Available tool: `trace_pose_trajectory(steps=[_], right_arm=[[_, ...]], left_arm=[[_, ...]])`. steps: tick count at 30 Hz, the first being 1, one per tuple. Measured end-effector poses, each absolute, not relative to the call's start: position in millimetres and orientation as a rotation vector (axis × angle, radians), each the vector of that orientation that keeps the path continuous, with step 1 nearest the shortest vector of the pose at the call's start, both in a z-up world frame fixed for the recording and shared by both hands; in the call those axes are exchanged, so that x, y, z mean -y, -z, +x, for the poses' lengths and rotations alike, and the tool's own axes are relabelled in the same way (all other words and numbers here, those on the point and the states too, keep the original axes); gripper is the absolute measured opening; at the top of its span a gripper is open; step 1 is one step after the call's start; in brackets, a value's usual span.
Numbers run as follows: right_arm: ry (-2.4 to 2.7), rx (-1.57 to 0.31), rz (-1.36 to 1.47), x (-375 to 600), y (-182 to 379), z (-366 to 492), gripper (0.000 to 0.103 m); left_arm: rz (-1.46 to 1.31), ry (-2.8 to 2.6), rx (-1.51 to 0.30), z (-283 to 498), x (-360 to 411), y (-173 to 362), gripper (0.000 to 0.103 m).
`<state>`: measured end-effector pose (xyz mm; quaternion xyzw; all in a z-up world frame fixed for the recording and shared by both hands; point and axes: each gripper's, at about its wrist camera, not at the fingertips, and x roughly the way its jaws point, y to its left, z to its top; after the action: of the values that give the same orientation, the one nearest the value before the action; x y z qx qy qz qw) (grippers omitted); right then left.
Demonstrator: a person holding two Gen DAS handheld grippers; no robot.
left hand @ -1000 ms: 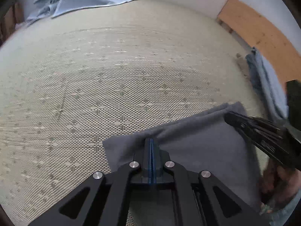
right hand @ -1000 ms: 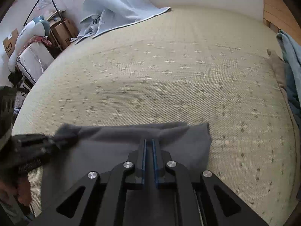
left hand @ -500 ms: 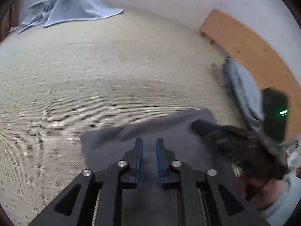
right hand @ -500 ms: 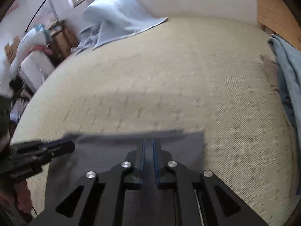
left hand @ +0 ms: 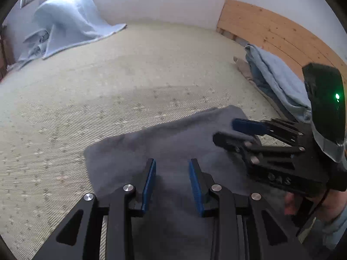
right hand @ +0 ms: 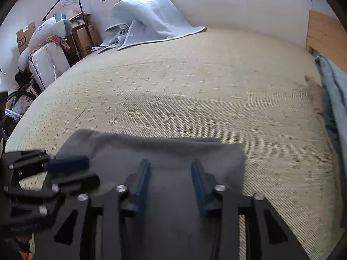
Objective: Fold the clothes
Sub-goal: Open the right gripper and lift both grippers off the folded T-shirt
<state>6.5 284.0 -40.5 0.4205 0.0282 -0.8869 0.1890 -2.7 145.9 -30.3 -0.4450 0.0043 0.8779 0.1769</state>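
Both tongs have just let go of a grey cloth folded flat on a bed.

Nearest, the left tongs [left hand: 172, 186] and right tongs [right hand: 170, 184] have just been opening; their jaws stand apart, gripping nothing, over the grey cloth [right hand: 156, 151] lying beneath them on the bed [right hand: 195, 82]. This fold looks done; more may remain. Farther off right, blue clothes [left hand: 279, 82] lie stacked; far left, a blue blanket [right hand: 149, 15].

Both grippers are black frames with silver screw heads and blue-padded fingers [left hand: 149, 179]. The right gripper [left hand: 236, 132] carries a dark housing [left hand: 325, 106] with a green light [left hand: 337, 96].
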Motion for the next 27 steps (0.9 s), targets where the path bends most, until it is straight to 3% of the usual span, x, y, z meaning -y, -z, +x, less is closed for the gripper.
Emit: trace_pose_trajectory(steps=[5,9,12,14,16,19,27], right_arm=[[2.487,-0.161,1.175,-286,34,40,0.066],[2.452,-0.246,1.223,-284,46,62,0.068],[2.456,-0.232,1.231,-288,49,67,0.072],[2.451,-0.168,1.266,-294,47,64,0.075],[2.451,-0.088,1.298,-301,44,61,0.078],[2.467,-0.026,1.274,-306,33,60,0.078],[2.497,0.12,1.17,-315,8,59,0.086]], left_arm=[[-1.255,-2.476,-0.112,32,-150,29,0.034],[-1.275,-2.472,-0.21,41,-159,36,0.036],[-1.3,-2.459,-0.151,41,-153,26,0.036],[-1.315,-2.455,-0.069,41,-140,18,0.043],[-1.325,-2.455,0.026,43,-123,9,0.063],[-1.344,-2.447,0.201,41,-90,-2,0.078],[-1.37,-2.414,0.544,18,-32,2,0.086]])
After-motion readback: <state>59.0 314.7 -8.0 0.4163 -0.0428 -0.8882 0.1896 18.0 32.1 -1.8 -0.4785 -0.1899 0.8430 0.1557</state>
